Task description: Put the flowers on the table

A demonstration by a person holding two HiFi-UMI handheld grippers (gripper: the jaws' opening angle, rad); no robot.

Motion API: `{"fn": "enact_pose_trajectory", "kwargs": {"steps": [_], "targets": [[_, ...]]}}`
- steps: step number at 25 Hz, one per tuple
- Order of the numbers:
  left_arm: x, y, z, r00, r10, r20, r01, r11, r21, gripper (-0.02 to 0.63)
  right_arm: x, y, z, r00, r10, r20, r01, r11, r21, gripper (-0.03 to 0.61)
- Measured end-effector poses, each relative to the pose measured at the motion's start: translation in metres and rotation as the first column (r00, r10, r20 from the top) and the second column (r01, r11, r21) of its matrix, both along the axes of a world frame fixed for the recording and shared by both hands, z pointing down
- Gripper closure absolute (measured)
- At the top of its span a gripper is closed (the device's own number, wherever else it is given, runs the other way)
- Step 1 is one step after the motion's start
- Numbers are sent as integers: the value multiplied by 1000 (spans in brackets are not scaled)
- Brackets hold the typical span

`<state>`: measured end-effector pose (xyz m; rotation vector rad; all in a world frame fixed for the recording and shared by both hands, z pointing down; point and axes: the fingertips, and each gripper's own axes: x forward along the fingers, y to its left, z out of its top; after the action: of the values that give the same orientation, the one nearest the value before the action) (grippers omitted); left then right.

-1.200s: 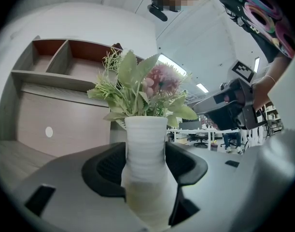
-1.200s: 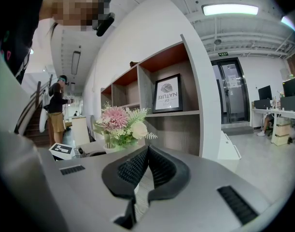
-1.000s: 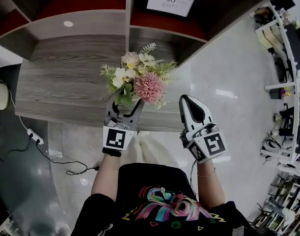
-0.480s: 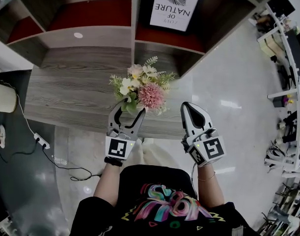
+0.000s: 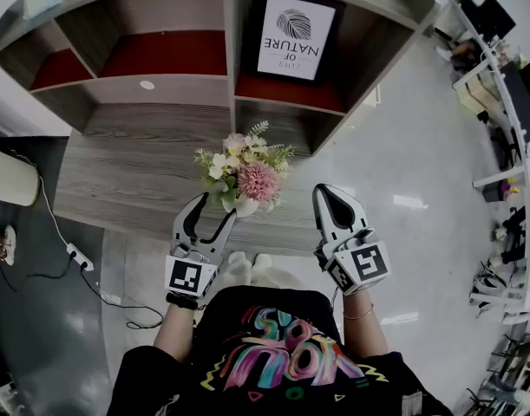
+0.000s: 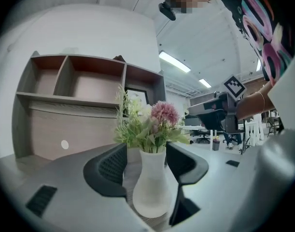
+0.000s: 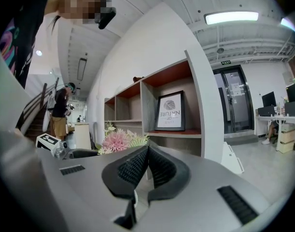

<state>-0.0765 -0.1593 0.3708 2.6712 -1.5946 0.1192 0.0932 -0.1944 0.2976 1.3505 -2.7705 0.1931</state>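
Pink and white flowers (image 5: pixel 245 170) in a white vase (image 5: pixel 245 206) stand upright on the grey wood desk (image 5: pixel 126 172), near its front edge. The left tongs (image 5: pixel 214 208) are released, jaws apart either side of the vase. The right tongs (image 5: pixel 323 193), clenched on nothing, hover just beside the flowers

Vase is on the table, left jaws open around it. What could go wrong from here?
1. The left gripper has its open jaws on either side of the white vase. Sideways drift while backing out could clip it, and the tall flowers probably make it easy to tip.
2. The vase stands near the front edge of the table, so a knock toward the person might send it off.
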Motion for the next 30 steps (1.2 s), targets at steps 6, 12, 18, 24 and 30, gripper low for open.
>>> {"fn": "enact_pose_trajectory", "kwargs": {"steps": [6, 12, 18, 24, 30], "targets": [[-11, 10, -45, 997, -70, -12, 70, 997, 42, 426, 5, -4, -13, 1000, 0, -4, 0, 999, 34, 563], [-4, 13, -84, 998, -59, -24, 61, 994, 96, 554, 13, -2, -24, 999, -12, -30, 13, 999, 48, 563], [5, 7, -84, 999, -35, -28, 36, 997, 64, 581, 20, 3, -24, 998, -25, -53, 28, 998, 54, 563], [4, 7, -86, 998, -35, -49, 38, 998, 56, 589, 31, 6, -23, 998, -12, -58, 14, 999, 41, 565], [1, 5, -87, 999, -14, -44, 17, 998, 55, 589, 36, 9, -26, 999, 8, -40, -7, 999, 34, 565]]}}
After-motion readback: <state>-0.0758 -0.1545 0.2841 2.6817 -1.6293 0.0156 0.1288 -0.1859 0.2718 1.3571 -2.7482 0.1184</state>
